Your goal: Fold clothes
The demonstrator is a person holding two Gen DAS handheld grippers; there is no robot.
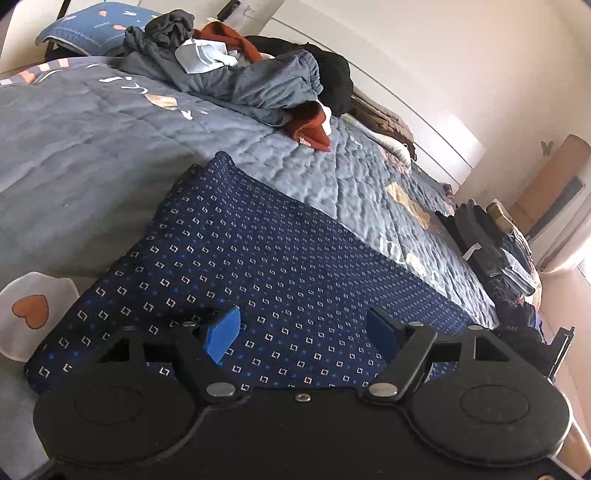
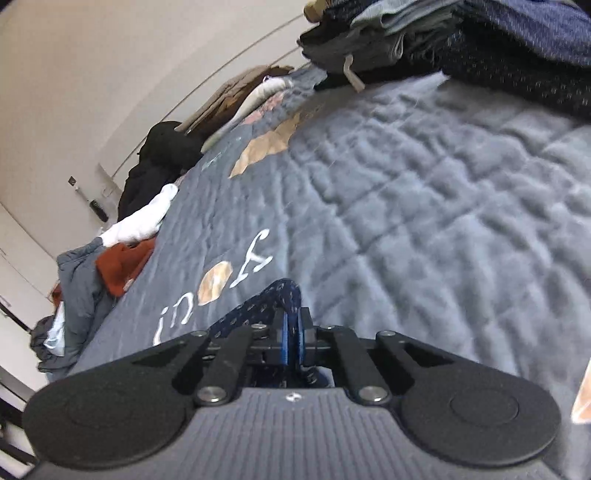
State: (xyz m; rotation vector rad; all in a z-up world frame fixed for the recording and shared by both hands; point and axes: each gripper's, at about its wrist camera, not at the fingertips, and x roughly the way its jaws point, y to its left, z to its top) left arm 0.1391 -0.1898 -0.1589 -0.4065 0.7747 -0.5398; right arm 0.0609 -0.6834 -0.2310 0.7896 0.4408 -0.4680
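A navy garment with a small white-and-blue pattern (image 1: 258, 266) lies spread flat on the grey quilted bed. My left gripper (image 1: 303, 334) is open just above its near edge, blue pads apart, holding nothing. My right gripper (image 2: 294, 332) is shut on a fold of the same navy patterned garment (image 2: 273, 299), which bulges up in front of the pads. The rest of the garment is hidden under the right gripper.
A heap of unfolded clothes, grey, rust and black (image 1: 258, 74), lies at the far side of the bed (image 1: 92, 140). A stack of folded dark clothes (image 1: 495, 243) sits at the bed's right end, also in the right wrist view (image 2: 461, 40). A blue pillow (image 1: 88, 26) lies beyond the heap.
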